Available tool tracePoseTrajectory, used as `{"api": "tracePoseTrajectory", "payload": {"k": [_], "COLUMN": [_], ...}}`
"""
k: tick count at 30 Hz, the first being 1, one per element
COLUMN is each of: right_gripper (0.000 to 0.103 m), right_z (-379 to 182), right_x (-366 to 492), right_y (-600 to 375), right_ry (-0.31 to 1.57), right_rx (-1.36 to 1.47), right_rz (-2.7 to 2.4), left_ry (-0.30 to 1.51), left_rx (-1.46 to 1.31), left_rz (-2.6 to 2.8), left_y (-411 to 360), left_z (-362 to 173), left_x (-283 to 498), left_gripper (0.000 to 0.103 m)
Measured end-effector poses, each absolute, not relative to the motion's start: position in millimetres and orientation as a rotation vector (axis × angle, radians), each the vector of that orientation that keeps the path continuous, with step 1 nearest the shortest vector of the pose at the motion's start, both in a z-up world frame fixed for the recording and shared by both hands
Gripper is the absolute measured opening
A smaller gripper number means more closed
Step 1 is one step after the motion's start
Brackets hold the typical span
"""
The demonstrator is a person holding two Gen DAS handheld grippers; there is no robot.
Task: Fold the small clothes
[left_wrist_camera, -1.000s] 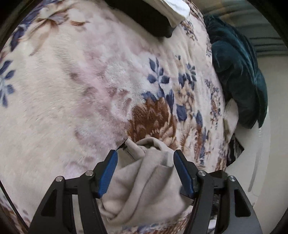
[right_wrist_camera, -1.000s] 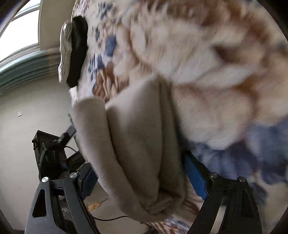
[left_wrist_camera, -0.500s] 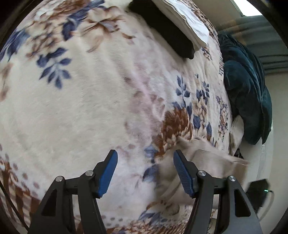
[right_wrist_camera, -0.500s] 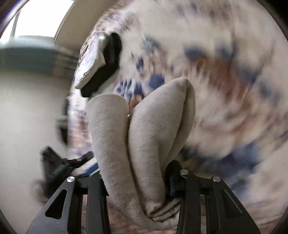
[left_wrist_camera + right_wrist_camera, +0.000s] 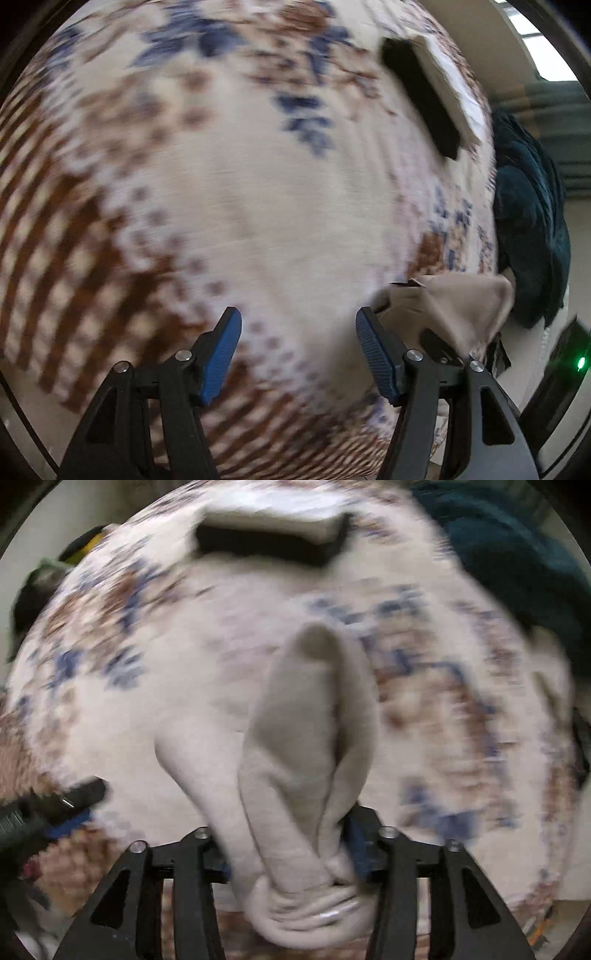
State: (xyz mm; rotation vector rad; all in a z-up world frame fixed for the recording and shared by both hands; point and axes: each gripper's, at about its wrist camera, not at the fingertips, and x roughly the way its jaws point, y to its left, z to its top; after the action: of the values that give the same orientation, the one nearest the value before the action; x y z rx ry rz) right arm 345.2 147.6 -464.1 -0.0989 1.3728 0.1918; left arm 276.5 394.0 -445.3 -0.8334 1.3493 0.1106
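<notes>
A beige garment (image 5: 295, 746), bunched into thick folds, is seen hanging in the right hand-held gripper (image 5: 291, 843). The cloth fills the gap between the two fingers and spills below them in a rolled wad; the jaws are opening at this moment, yet the pads are still pressed against the fabric on both sides. From the left wrist view the same garment (image 5: 458, 306) is seen raised above the near right edge of the bed, beside and behind the right finger of the left hand-held gripper (image 5: 297, 350). The left hand-held gripper is held partly open with nothing between its blue pads (image 5: 221, 354), and is pointed down at the bedding. The bed is covered by a cream blanket (image 5: 258, 203) printed with blue and brown flowers; much of it is blurred in both views. At the far side of the blanket a black item topped by a white one (image 5: 424, 99) is laid flat; what these are cannot be told. A dark teal cushion or throw (image 5: 528, 229) is seen at the right edge of the bed. A dark device with a green light (image 5: 569, 362) is noted low at the right, off the bed.
</notes>
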Motion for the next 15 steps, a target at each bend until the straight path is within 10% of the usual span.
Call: {"api": "tracePoseTrajectory", "payload": {"k": [15], "right_gripper": [0.078], "right_z": [-450.5], "right_x": [385.1], "right_y": [-52.1], "right_ry": [1.456], "right_rx": [0.658], "right_rz": [0.367], "left_ry": [1.317], "left_rx": [-0.975], "left_rz": [-0.050], "left_y": [337.2], "left_z": [-439.6], "left_x": [317.8], "left_gripper": [0.062]}}
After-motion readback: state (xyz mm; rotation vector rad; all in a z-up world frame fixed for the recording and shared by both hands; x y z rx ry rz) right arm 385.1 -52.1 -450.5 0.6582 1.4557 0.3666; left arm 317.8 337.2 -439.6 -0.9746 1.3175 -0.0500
